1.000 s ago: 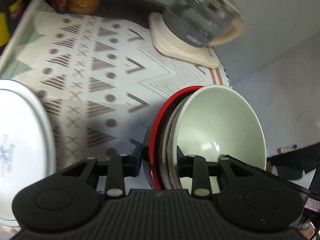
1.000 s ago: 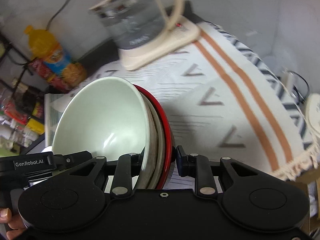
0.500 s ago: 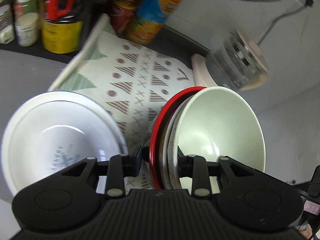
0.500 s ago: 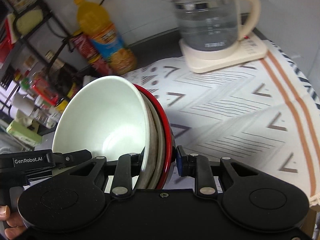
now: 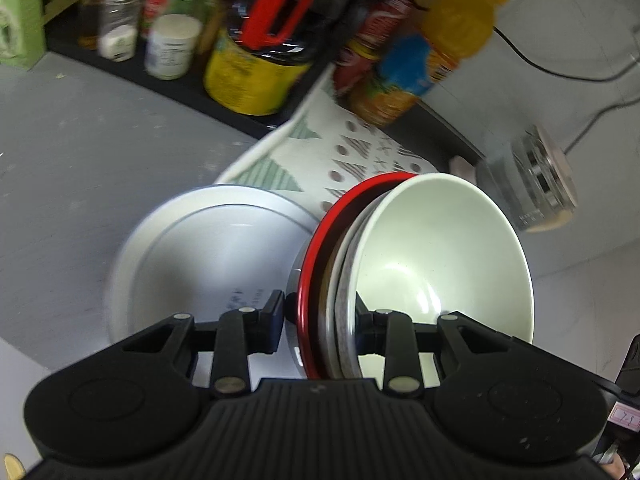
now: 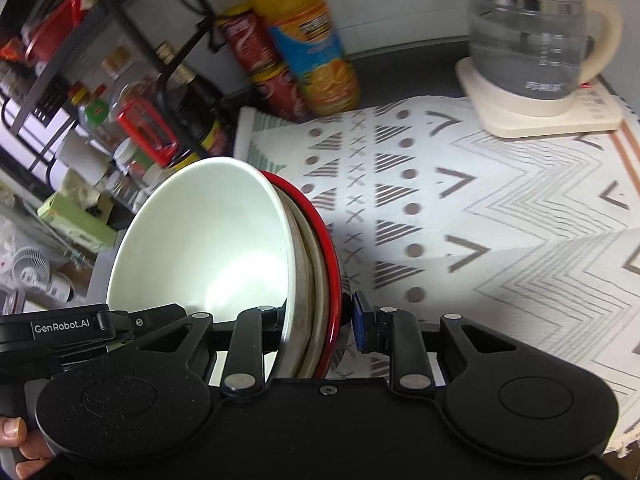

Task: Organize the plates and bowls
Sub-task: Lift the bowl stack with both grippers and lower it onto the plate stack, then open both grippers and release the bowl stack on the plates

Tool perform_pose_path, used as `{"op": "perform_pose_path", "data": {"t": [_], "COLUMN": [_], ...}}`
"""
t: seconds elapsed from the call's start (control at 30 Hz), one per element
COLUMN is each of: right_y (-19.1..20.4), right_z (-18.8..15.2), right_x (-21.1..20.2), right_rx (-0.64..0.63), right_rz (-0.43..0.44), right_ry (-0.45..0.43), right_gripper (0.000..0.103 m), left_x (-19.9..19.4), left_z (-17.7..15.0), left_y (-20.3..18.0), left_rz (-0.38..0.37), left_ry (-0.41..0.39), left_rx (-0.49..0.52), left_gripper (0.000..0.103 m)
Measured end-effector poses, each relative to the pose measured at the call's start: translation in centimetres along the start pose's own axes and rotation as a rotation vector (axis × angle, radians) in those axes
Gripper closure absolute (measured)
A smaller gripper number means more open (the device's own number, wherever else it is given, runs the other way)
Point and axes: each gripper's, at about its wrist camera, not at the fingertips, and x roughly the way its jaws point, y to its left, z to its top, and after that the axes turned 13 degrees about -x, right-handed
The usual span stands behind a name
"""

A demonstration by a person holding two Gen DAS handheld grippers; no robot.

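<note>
A stack of nested bowls is held in the air on its side: a pale green bowl (image 5: 444, 256) innermost, a grey-white one behind it, a red-rimmed bowl (image 5: 320, 248) outermost. My left gripper (image 5: 320, 320) is shut on one edge of the stack. My right gripper (image 6: 316, 320) is shut on the opposite edge, where the green bowl (image 6: 208, 240) and red rim (image 6: 330, 248) show. A large white plate (image 5: 208, 264) lies on the grey counter, below and left of the stack.
A patterned cloth (image 6: 480, 208) covers the table. A glass kettle (image 6: 532, 40) stands on its cream base at the back right. An orange juice bottle (image 6: 304, 36), red cans and a rack of jars and bottles (image 5: 168, 36) line the back left.
Both grippers have carried the bowl stack leftward, away from the kettle. The white plate and the bottle rack have come into fuller view.
</note>
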Motion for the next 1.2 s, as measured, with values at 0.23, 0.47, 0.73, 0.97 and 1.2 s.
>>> {"op": "perform_pose_path", "data": {"t": [0.23,0.47,0.73,0.97,1.2], "right_y": [2.3,3.8,5.0,4.9,4.4], "right_z": [-0.1,-0.5,-0.6,-0.7,-0.7], "right_x": [1.4,2.8,4.1,4.6,4.9], "right_rx": [-0.041,-0.062,-0.078,-0.057,-0.029], "right_rz": [0.022,0.038,0.037,0.037,0.049], "right_ry": [0.026,0.06,0.094,0.11,0.106], "right_gripper": [0.078,0.078,0.078,0.078,0.077], "left_x": [-0.8,-1.0,-0.6,-0.3,-0.1], "left_z": [0.2,0.4,0.7,0.9,0.8], "left_y": [2.7,5.0,6.6,7.0,6.7], "left_rz": [0.02,0.039,0.058,0.057,0.064], "left_ry": [-0.021,-0.023,-0.014,-0.019,-0.027], "left_rx": [-0.044,-0.085,-0.116,-0.121,-0.114], "left_gripper": [0.073,0.073,0.073,0.073,0.072]}}
